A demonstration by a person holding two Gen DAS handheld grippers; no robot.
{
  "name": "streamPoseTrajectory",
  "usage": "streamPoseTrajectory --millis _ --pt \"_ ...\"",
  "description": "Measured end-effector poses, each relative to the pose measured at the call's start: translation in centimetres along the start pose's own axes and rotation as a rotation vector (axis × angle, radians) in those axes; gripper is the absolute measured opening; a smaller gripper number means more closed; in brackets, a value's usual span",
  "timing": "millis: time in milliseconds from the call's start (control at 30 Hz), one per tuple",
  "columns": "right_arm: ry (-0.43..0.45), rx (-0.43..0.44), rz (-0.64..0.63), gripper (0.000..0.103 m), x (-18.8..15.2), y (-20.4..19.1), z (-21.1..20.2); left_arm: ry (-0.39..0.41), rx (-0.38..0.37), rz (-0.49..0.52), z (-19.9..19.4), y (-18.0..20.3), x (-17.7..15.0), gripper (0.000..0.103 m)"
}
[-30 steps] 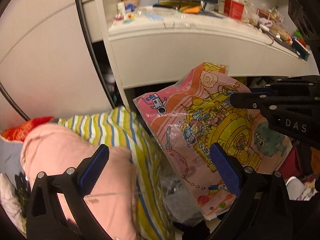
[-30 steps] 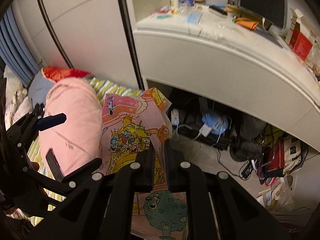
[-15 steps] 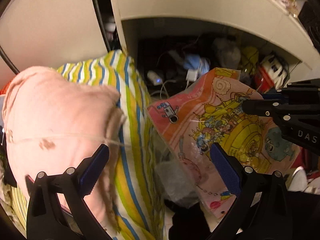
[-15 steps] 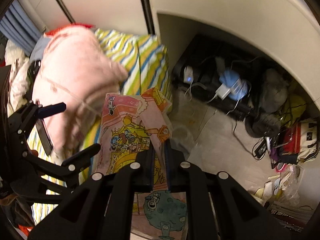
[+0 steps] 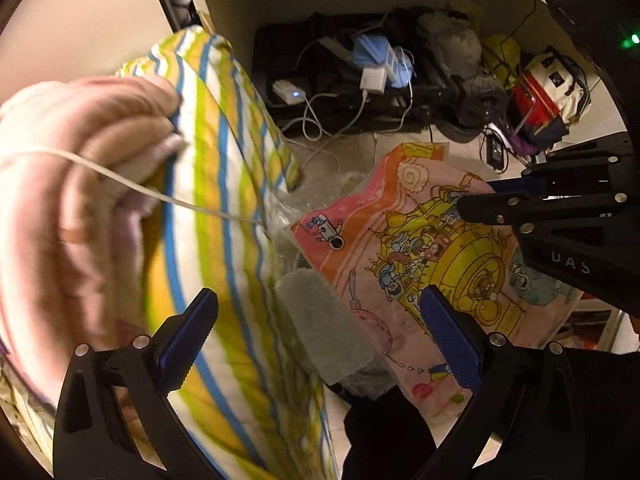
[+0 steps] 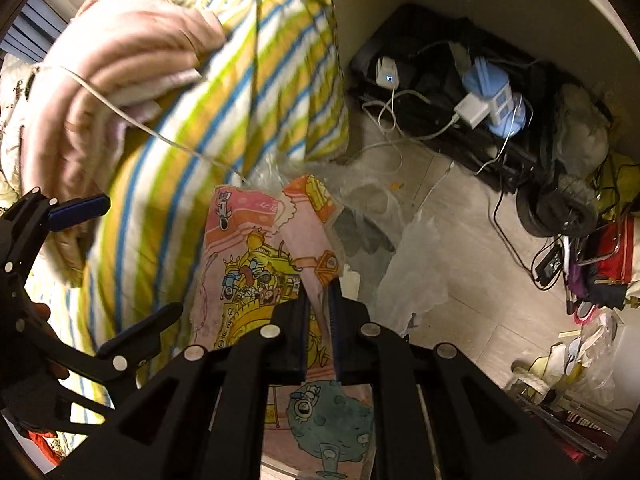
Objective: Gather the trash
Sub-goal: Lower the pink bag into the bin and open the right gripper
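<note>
The striped bedding and the pink blanket fill the left of both views, above a tiled floor crowded with cables and bags. The cartoon-printed bag hangs beside the bedding, pinched at its upper edge by the right claw, whose fingers are closed on it. Crumpled clear plastic lies on the floor just below, apparently not yet collected. The left claw is spread wide, holding nothing. Judging by this, collection is only partway along.
</note>
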State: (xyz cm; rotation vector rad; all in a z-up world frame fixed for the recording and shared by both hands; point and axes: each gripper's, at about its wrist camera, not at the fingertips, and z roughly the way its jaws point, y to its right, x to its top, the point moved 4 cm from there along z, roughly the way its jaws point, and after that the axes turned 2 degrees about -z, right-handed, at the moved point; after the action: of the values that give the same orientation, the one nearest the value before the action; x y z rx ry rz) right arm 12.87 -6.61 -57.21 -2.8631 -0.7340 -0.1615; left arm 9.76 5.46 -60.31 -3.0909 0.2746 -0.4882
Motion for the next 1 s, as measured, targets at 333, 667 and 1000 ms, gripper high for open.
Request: streamPoseTrajectory --millis 333,667,1000 --pt "-0.044 -0.001 -0.052 0.011 -1.0 1.4 7.6 -0.056 -0.013 0.009 8.1 1.8 -2.4 0.098" --pt "-0.078 0.003 -0.130 0.011 -1.9 2.0 12.8 -0.085 -0.010 -0.036 13.0 1.7 -3.6 0.098" --pt "-0.058 -0.017 -0.162 0.048 -1.0 2.1 11.7 -0.102 -0.001 -0.046 11.8 1.2 -3.7 0.098"
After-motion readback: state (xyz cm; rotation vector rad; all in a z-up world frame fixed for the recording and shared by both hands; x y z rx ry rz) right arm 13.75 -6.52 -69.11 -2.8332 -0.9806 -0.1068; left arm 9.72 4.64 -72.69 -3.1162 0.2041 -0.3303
